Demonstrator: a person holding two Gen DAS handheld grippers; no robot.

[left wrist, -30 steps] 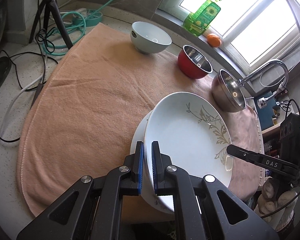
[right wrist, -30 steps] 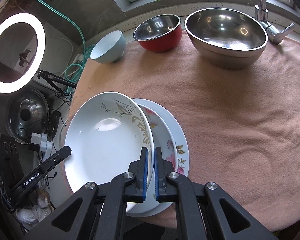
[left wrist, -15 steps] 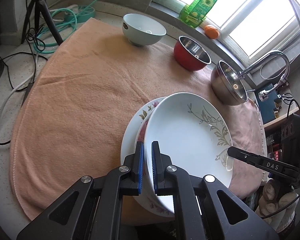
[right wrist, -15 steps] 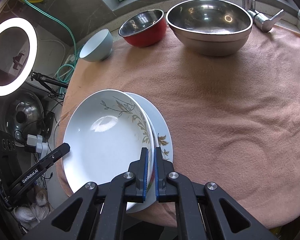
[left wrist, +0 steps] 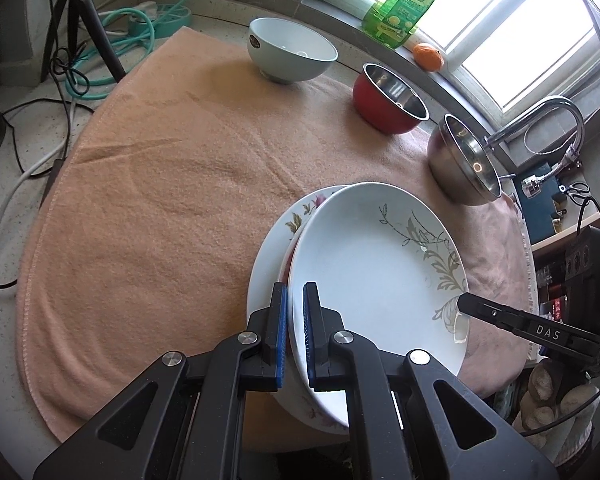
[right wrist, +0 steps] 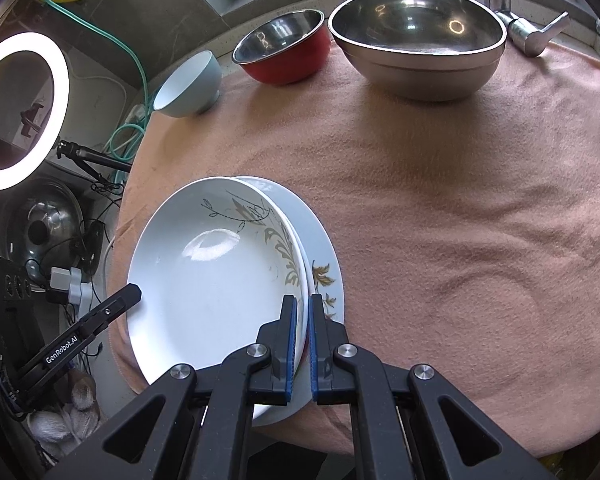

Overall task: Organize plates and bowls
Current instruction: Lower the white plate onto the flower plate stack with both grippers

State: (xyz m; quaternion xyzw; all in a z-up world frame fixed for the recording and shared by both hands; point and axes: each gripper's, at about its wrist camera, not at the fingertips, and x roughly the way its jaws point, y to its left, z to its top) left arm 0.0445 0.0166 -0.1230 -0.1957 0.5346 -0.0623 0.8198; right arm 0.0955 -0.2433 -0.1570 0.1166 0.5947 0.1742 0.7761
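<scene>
A white deep plate with a grey leaf pattern (left wrist: 372, 276) (right wrist: 212, 276) sits over a flat floral plate (left wrist: 276, 240) (right wrist: 324, 264) on the peach towel (left wrist: 172, 200). My left gripper (left wrist: 295, 332) is shut on the near rim of the leaf plate. My right gripper (right wrist: 303, 340) is shut on its opposite rim. Each gripper's tip shows in the other's view, at the plate edge. At the back stand a light blue bowl (left wrist: 292, 54) (right wrist: 190, 86), a red bowl (left wrist: 388, 98) (right wrist: 284, 50) and a large steel bowl (left wrist: 462, 160) (right wrist: 418, 40).
A tap (left wrist: 540, 120) (right wrist: 532, 28) stands beyond the steel bowl. A green bottle (left wrist: 404, 4) and an orange (left wrist: 428, 56) sit on the window sill. Cables and a tripod (left wrist: 88, 28) lie left of the towel. A ring light (right wrist: 20, 112) glows at the left.
Both grippers have carried the leaf plate across and down over the floral plate, so less of the floral plate shows in the right wrist view. Both stay shut on the rim.
</scene>
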